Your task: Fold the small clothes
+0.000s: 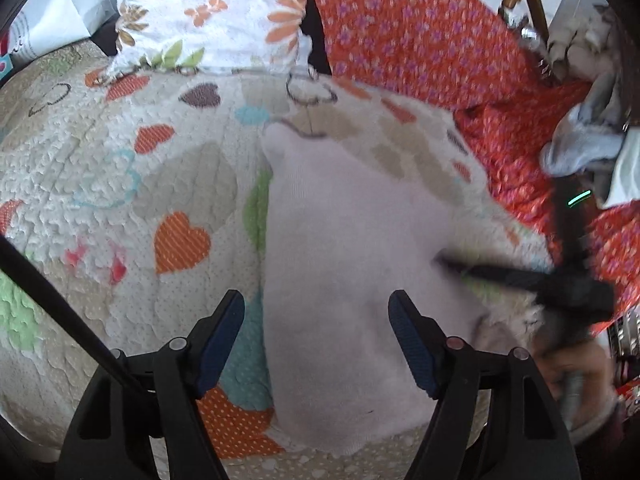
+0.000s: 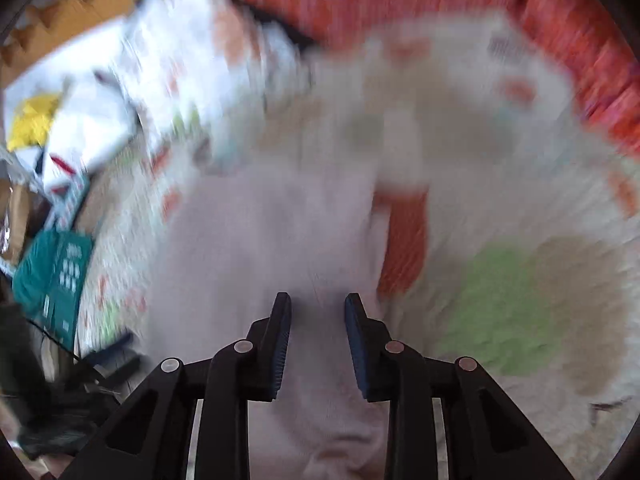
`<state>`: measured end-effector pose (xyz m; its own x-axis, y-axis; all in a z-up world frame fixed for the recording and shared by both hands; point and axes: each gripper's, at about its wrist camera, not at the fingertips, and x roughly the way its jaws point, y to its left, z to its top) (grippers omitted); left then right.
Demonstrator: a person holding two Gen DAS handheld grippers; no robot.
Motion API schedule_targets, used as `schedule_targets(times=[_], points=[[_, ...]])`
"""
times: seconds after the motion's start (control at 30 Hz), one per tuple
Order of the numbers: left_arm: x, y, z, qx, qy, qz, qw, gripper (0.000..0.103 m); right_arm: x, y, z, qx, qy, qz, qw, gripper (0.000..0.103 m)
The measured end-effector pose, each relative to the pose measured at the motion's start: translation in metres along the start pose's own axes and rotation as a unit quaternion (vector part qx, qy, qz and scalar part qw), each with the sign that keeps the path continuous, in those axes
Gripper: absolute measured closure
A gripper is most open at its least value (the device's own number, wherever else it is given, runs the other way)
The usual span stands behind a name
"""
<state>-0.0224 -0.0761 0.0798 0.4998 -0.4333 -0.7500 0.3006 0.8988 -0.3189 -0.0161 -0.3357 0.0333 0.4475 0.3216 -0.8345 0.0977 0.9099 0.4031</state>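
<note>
Heart-print quilt [image 1: 120,168], pale pink garment [image 1: 340,260] lying flat, left tongs [image 1: 316,316] angled down, apart, right tongs [image 2: 318,316] angled down, slightly apart, empty.

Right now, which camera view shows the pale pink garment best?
The left wrist view: the pale pink garment lies sharp and almost whole on the heart-patterned quilt. In the right wrist view the same garment is blurred by motion.

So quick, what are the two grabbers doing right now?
Left gripper: open, holding nothing, above the pale pink garment.
Right gripper: open a little, holding nothing.
</note>
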Motion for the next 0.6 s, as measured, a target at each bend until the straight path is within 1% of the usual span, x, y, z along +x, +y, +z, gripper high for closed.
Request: schedule_targets(times=[0.03,0.1,0.17,0.2,0.23,0.27,0.3,0.33,0.4,0.47,0.5,0.53,0.57,0.6], points=[[-0.003,0.004,0.004,-0.006,-0.007,0.0,1.0,0.028,0.01,-0.009,-0.002,0.017,0.01,0.003,1.0,0.072],[-0.003,0.014,0.01,-0.019,-0.013,-0.004,0.9997,0.022,0.0,-0.018,-0.002,0.039,-0.016,0.018,0.999,0.067],[0.003,0.028,0.015,-0.042,-0.012,-0.016,0.9989,0.02,-0.017,-0.017,-0.001,0.031,-0.046,0.018,0.998,0.058],[0.006,0.034,0.016,-0.051,-0.009,-0.026,0.9983,0.02,-0.026,-0.015,0.001,0.017,-0.066,0.004,0.998,0.043],[0.012,0.04,0.017,-0.063,-0.004,-0.043,0.9971,0.017,-0.029,-0.015,0.001,0.012,-0.075,-0.009,0.997,0.031],[0.017,0.044,0.018,-0.069,0.002,-0.054,0.9962,0.016,-0.03,-0.015,0.003,0.009,-0.08,-0.021,0.997,0.027],[0.023,0.047,0.018,-0.075,0.008,-0.062,0.9952,0.014,-0.028,-0.018,0.004,0.011,-0.08,-0.026,0.996,0.027],[0.032,0.05,0.018,-0.082,0.017,-0.071,0.9939,0.014,-0.023,-0.02,0.006,0.016,-0.071,-0.027,0.997,0.027],[0.048,0.049,0.018,-0.093,0.038,-0.101,0.9897,0.013,-0.007,-0.023,0.012,0.026,-0.046,-0.018,0.998,0.027],[0.062,0.041,0.016,-0.097,0.06,-0.14,0.9835,0.013,0.014,-0.024,0.019,0.032,-0.017,0.007,0.999,0.026],[0.07,0.035,0.014,-0.097,0.073,-0.161,0.9795,0.011,0.024,-0.024,0.023,0.044,-0.011,0.03,0.999,0.026],[0.076,0.026,0.012,-0.09,0.076,-0.155,0.9808,0.007,0.031,-0.023,0.024,0.052,-0.009,0.05,0.997,0.026],[0.08,0.021,0.011,-0.083,0.079,-0.14,0.9835,0.007,0.036,-0.021,0.025,0.054,-0.006,0.064,0.996,0.027],[0.085,0.017,0.011,-0.078,0.089,-0.129,0.9846,0.008,0.039,-0.017,0.027,0.047,-0.006,0.065,0.997,0.038]])
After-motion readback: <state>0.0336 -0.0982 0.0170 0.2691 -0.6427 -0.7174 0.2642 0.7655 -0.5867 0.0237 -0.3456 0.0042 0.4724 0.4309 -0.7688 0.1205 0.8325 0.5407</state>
